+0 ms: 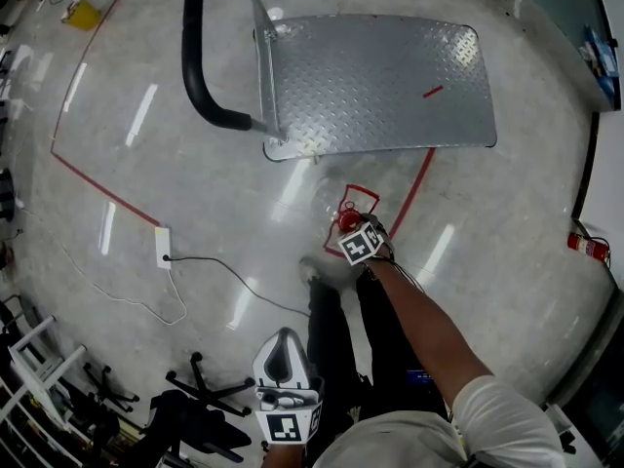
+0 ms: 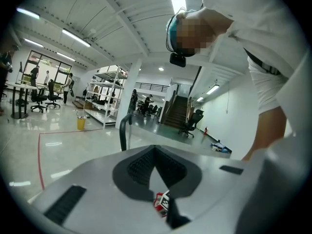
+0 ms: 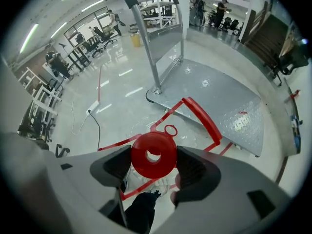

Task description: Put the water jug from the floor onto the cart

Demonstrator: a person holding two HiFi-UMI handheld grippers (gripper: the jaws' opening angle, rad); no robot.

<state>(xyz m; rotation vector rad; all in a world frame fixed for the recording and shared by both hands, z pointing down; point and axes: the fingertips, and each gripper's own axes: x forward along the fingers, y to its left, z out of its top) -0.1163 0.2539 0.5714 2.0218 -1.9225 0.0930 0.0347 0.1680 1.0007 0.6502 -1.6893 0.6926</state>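
- The water jug (image 1: 336, 203) is pictured upright on the floor (image 1: 195, 164), at 6 o'clock from the cart (image 1: 390, 76).
- Its red cap (image 3: 153, 155) is straddled, ungripped, by the wide-spread jaws of the down-pointed right gripper (image 3: 154, 164).
- The left gripper (image 1: 283, 339) is held closed, farther off.

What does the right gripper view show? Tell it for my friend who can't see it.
Looking down, the right gripper has its jaws open on either side of the red cap of a clear water jug standing on the floor. Just beyond it lie red tape lines and the metal cart.
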